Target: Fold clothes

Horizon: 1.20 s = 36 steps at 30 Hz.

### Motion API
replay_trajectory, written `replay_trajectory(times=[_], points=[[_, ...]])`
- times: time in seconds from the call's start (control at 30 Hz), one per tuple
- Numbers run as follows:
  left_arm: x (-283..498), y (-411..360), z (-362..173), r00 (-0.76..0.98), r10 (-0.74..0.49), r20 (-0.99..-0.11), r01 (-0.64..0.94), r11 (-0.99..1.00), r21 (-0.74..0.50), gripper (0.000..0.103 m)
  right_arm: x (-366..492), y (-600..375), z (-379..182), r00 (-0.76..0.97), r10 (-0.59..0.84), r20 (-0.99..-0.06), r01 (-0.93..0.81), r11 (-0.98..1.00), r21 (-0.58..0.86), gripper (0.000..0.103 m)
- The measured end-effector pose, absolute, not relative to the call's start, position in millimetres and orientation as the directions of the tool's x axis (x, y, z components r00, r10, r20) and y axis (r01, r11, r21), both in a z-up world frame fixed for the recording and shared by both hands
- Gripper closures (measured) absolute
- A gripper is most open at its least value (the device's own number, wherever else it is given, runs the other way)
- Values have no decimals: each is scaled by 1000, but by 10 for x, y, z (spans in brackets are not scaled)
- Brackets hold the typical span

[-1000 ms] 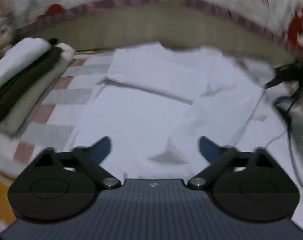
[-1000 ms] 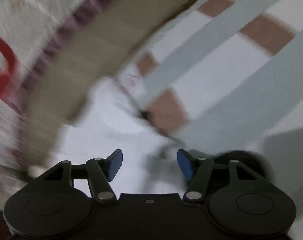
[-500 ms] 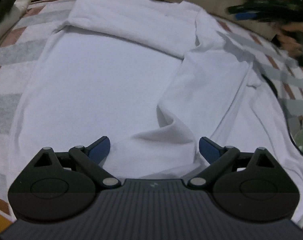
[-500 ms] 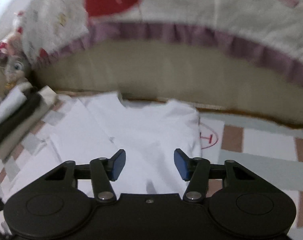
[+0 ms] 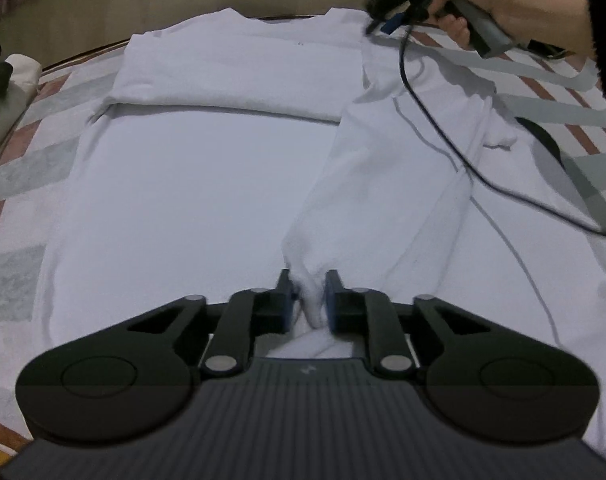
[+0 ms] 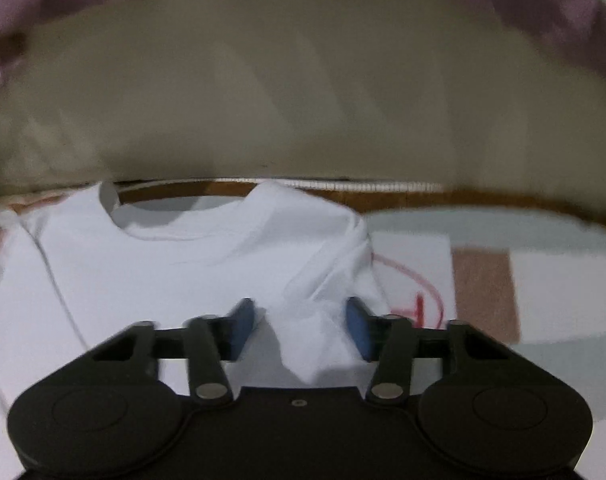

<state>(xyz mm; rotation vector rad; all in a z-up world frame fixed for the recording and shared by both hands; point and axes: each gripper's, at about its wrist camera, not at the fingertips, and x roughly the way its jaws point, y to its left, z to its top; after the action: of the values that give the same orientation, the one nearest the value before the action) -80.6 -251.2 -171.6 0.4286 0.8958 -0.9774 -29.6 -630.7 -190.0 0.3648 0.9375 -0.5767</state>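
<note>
Both tongs had just closed: left tongs [image 5: 309, 296] pinched the white T-shirt [image 5: 191, 200] hem fold, right tongs [image 6: 299, 328] closed around its shoulder (pads not visibly pressing), ready for folding.

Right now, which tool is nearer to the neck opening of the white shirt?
Right. The right tool has just been closing at the shoulder beside the neck opening; the left tool pinches cloth far down the white shirt.

Checked bedcover [image 5: 27, 160] in grey, white and brown lying underneath; black cable [image 5: 435, 128] trailing across; beige headboard [image 6: 303, 100] standing behind.
</note>
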Motion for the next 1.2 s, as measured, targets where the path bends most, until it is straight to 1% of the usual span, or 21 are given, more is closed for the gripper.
replay_trajectory(times=[0.03,0.13,0.2,0.33,0.43,0.5,0.53,0.63,0.7,0.77,0.83,0.87,0.97,1.03,1.1,1.13,1.2], points=[[-800,-2500,-1699,256,-535,-805,850,521,-76,92,-286,-6279,-1896,455,-326,-829,588,809,5,91],[-779,-2463,-1605,281,-563,-777,844,531,-79,92,-418,-6319,-1808,499,-355,-791,587,809,7,93],[-733,-2473,-1498,316,-580,-751,843,535,-58,92,-562,-6441,-1731,534,-367,-761,611,790,48,93],[-465,-2699,-1169,372,-574,-730,851,525,20,92,-806,-6822,-1667,553,-374,-745,677,723,139,94],[-204,-2846,-927,418,-581,-699,855,512,86,92,-948,-7084,-1695,583,-345,-735,710,656,256,94],[33,-2915,-907,399,-576,-713,857,512,66,92,-968,-7171,-1766,594,-318,-739,714,631,303,94],[185,-2939,-978,383,-562,-733,850,526,41,92,-959,-7188,-1810,592,-311,-744,714,631,304,94],[616,-2964,-1350,310,-525,-793,814,578,-64,92,-923,-7199,-1935,576,-302,-759,709,647,280,94],[746,-2920,-1570,274,-537,-798,783,606,-139,92,-932,-7156,-1968,574,-319,-754,701,667,252,93],[821,-2870,-1720,251,-559,-790,763,617,-194,91,-977,-7092,-1948,569,-344,-747,702,676,223,89],[840,-2830,-1737,243,-584,-775,771,600,-211,89,-1086,-7000,-1861,565,-374,-735,710,674,204,74],[860,-2809,-1736,234,-592,-771,771,596,-223,89,-1181,-6927,-1797,582,-370,-724,701,679,216,73],[926,-2766,-1741,207,-611,-764,750,600,-277,89,-1545,-6649,-1632,654,-301,-695,632,722,283,71],[939,-2758,-1734,198,-612,-765,735,610,-297,89,-1808,-6402,-1549,674,-265,-690,592,752,289,64],[954,-2756,-1733,192,-608,-770,715,624,-315,88,-2046,-6135,-1517,662,-292,-691,582,781,227,58],[965,-2755,-1733,189,-607,-771,707,629,-322,88,-2166,-6010,-1524,661,-304,-686,571,797,197,58],[975,-2753,-1732,190,-606,-773,698,637,-328,87,-2325,-5861,-1545,638,-301,-709,544,827,139,58]])
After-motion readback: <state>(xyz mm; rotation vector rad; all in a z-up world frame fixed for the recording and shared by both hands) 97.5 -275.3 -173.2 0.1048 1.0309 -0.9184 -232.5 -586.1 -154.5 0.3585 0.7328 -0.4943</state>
